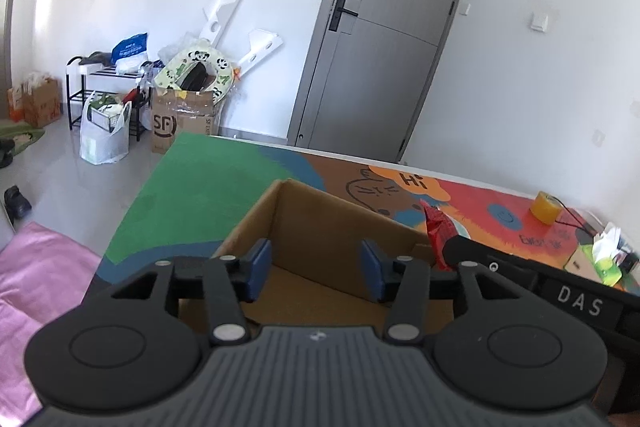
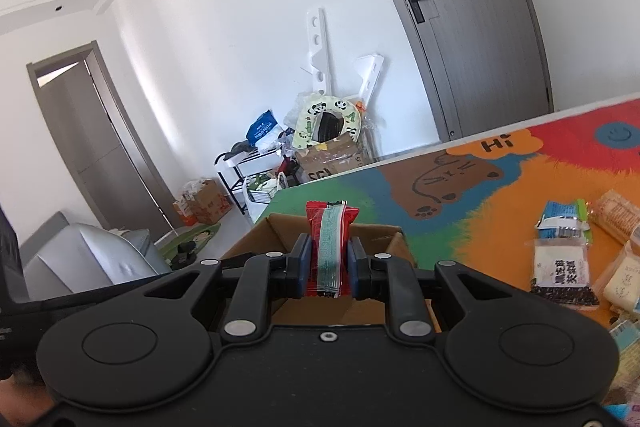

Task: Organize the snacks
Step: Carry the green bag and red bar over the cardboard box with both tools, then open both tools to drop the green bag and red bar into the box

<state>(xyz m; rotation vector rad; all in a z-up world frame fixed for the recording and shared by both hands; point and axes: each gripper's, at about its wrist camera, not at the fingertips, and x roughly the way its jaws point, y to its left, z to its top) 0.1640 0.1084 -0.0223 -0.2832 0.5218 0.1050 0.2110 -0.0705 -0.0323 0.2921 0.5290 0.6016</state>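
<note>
In the left wrist view an open cardboard box (image 1: 320, 251) stands on a colourful mat (image 1: 192, 187) that bears a cartoon cat and the word "Hi". The box is plain brown, and the part of its inside that shows holds nothing. The left gripper (image 1: 316, 269) hangs over the box's near edge, tilted downward, its blue pads (image 1: 258, 267) spread apart with nothing between them. At the box's right edge a red snack packet (image 1: 438, 231) stands up, with the dark body of the right gripper just below it. Farther right on the mat sit a yellow roll of tape (image 1: 545, 213) and a green tissue pack (image 1: 606, 259). In the right wrist view the same red snack packet (image 2: 330, 247) proves to have a pale green strip down its middle and is held upright. The right gripper (image 2: 329, 263) pinches it between its blue pads, pressed tight on both sides, just above the cardboard box (image 2: 280, 231). This view alone shows a cluster of other wrapped snacks (image 2: 564, 267) lying on the orange part of the mat (image 2: 480, 211), well to the right of the box.
</note>
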